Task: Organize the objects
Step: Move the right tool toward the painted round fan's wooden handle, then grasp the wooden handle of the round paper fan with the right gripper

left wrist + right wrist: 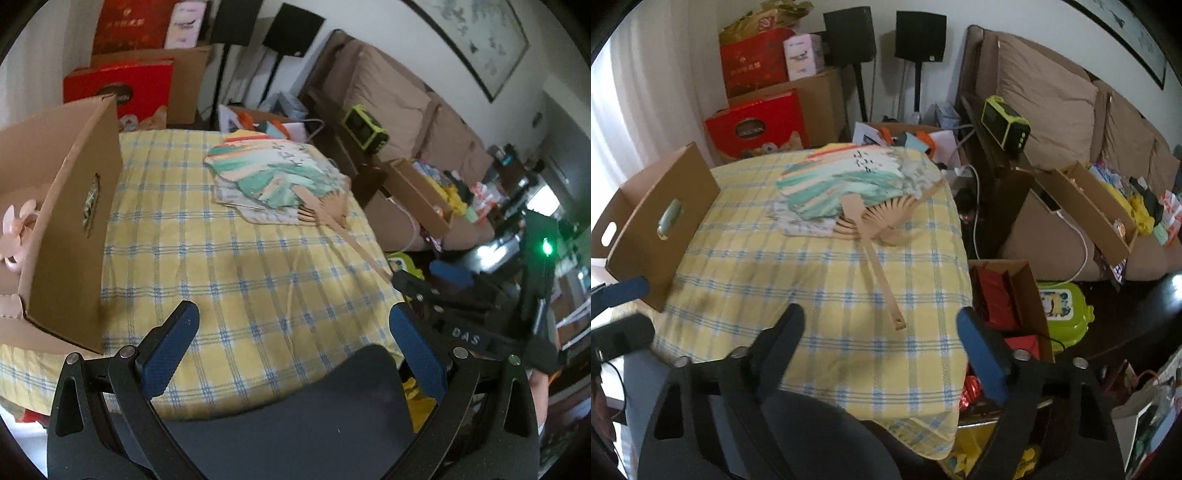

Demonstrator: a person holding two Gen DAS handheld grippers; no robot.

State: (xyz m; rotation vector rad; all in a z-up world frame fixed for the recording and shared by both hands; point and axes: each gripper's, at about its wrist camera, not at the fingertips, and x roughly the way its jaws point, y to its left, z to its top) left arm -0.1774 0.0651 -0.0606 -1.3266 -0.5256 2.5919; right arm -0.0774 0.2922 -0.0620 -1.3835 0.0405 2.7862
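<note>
Several paper hand fans lie stacked at the far side of a table with a yellow-and-blue checked cloth. The top fan's long wooden handle points toward me. A cardboard box stands at the table's left edge, with a small pink fan inside. My left gripper hangs open over the near cloth and holds nothing. My right gripper is open just short of the handle's end, with nothing between its fingers.
Red gift boxes and cartons are piled behind the table, with two speakers on stands. To the right are a brown sofa, a green radio, a cardboard tray and, on the floor, an open box and a green lunch box.
</note>
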